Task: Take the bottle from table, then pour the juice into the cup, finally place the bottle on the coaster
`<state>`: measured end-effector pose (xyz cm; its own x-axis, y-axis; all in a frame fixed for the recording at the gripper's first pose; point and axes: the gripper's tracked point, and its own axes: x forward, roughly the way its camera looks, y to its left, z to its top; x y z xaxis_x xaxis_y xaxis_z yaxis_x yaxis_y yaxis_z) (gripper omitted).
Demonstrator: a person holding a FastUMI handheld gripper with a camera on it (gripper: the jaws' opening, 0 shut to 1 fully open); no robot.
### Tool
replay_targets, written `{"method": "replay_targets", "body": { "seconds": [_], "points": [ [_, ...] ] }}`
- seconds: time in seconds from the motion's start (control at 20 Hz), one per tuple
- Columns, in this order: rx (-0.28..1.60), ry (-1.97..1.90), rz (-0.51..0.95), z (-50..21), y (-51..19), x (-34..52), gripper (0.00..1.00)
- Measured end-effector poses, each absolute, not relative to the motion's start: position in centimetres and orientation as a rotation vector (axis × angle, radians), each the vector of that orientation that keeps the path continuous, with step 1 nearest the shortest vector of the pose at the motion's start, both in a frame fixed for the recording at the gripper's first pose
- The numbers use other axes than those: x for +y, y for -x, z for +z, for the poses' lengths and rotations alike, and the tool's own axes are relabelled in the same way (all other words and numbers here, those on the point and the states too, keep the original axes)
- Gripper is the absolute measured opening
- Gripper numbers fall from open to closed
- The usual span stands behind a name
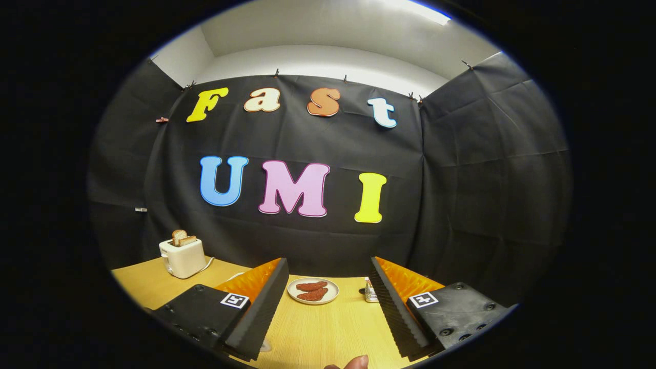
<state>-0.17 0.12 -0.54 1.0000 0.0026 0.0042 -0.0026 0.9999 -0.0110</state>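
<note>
Claw (328,307) spread wide, gripping nothing; hovered above pale wooden tabletop (307,333); small upright bottle with white cap (370,291) just beyond, close inside the right finger, ahead; round plate of reddish food (313,290) beside it.

The gripper (328,302) hangs level, jaws spread wide and empty, a fingertip (355,363) showing beneath them.

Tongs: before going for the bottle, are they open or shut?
Open: the tongs stand wide apart, bare table and a plate between them.
</note>
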Motion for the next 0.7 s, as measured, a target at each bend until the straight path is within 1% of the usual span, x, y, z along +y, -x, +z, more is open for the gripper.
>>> {"method": "replay_targets", "body": {
  "seconds": [0.7],
  "points": [
    [-0.014,0.02,0.007,-0.33,0.88,0.07,0.97]
  ]
}}
